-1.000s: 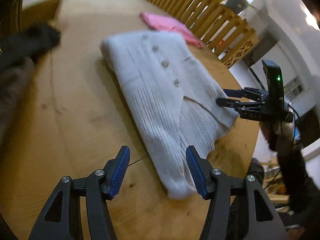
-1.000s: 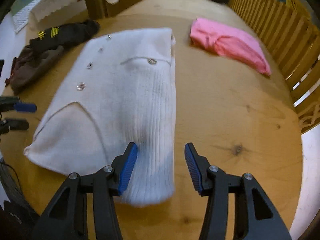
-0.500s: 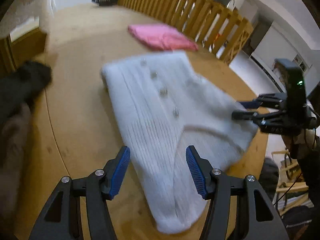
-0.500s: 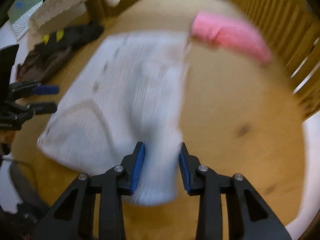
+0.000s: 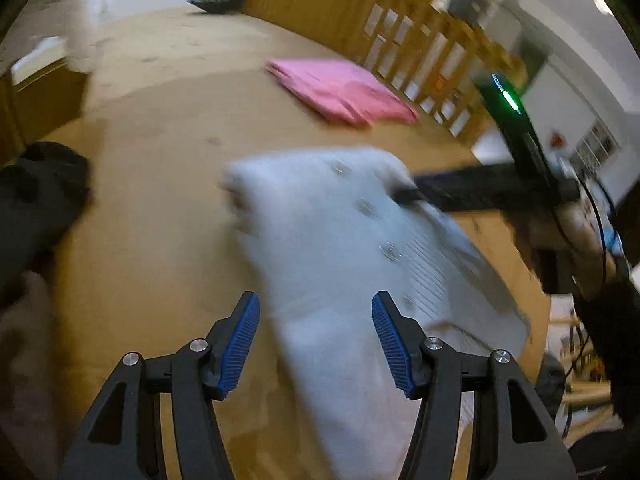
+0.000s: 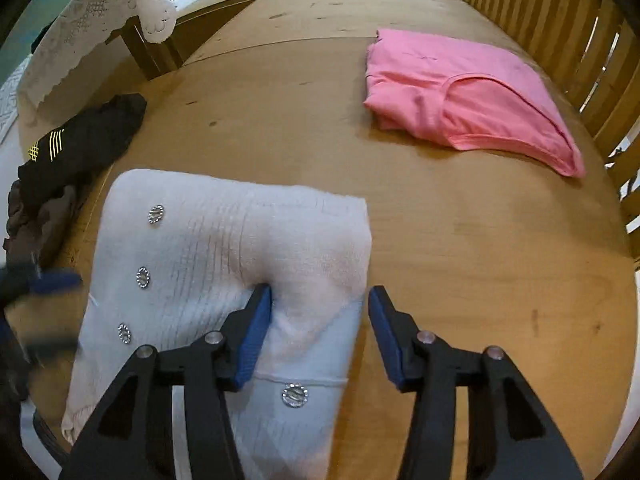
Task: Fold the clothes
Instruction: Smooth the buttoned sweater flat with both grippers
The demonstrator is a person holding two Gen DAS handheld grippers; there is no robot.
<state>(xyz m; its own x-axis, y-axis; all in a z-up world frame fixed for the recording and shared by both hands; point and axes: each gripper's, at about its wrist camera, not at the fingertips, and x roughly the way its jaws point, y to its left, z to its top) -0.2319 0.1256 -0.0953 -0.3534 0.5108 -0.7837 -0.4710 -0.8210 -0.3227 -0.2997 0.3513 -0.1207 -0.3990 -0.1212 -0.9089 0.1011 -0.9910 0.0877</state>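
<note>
Meanwhile, the white cardigan (image 6: 224, 264) lay on the round wooden table (image 6: 460, 240), near the edge closest to the person, with its far part doubled over so that a folded edge ran across the top. Small sparkly buttons (image 6: 143, 278) ran in a line down its left part, and one more sat lower down, near the right gripper's fingers.

The right gripper (image 6: 320, 332) had its jaws apart, straddling a raised ridge of the knit; the left blue pad (image 6: 256, 332) pressed against the fabric, while the other stood just off the cardigan's right edge over bare wood. Whether the cloth was truly pinched could not be told, but the jaws were wide.

The left gripper (image 5: 316, 344) was also spread wide, with blurred cardigan (image 5: 340, 260) between and beyond its blue pads (image 5: 240, 344). In the left wrist view the right gripper (image 5: 408, 194) reached in from the right side and touched the cardigan's far edge.

A folded pink shirt (image 6: 468, 96) lay well apart on the far right of the table, close to a wooden railing (image 6: 560, 20). A dark garment (image 6: 80, 148) with yellow markings sat crumpled at the table's left edge.
</note>
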